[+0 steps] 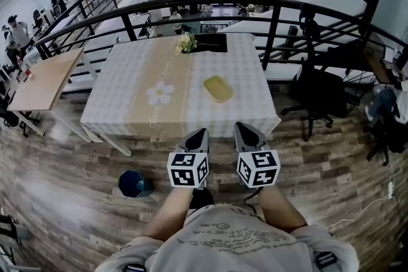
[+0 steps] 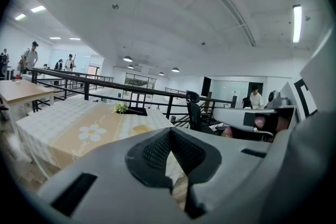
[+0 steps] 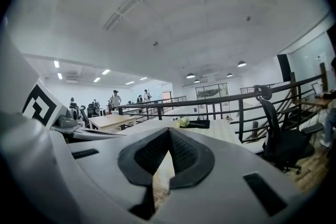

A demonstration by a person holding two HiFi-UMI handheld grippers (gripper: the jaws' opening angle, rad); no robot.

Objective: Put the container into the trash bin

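- The left gripper (image 1: 201, 134) had its jaws pressed together with nothing between them; in its own view the dark pads met at the tip.
- The right gripper (image 1: 241, 129) looked the same, with its jaws closed on each other (neither tool carried anything).
- Both were held side by side just short of the near edge of the table (image 1: 127, 111), pointing toward it.
- The container (image 1: 218, 88), a shallow yellow dish, lay on the checked cloth ahead of the right gripper and apart from both grippers.
- A small bunch of flowers (image 1: 186, 42) stood at the table's far edge.
- The trash bin (image 1: 134, 183), dark blue, stood on the wooden floor to the person's left, clear of the table.
- By my reading the step was the approach, with the pick-up not begun.
- The next move called for one gripper, likely the right, to spread its jaws, reach over the cloth and close on the dish's rim; so low a dish might slide rather than lift.
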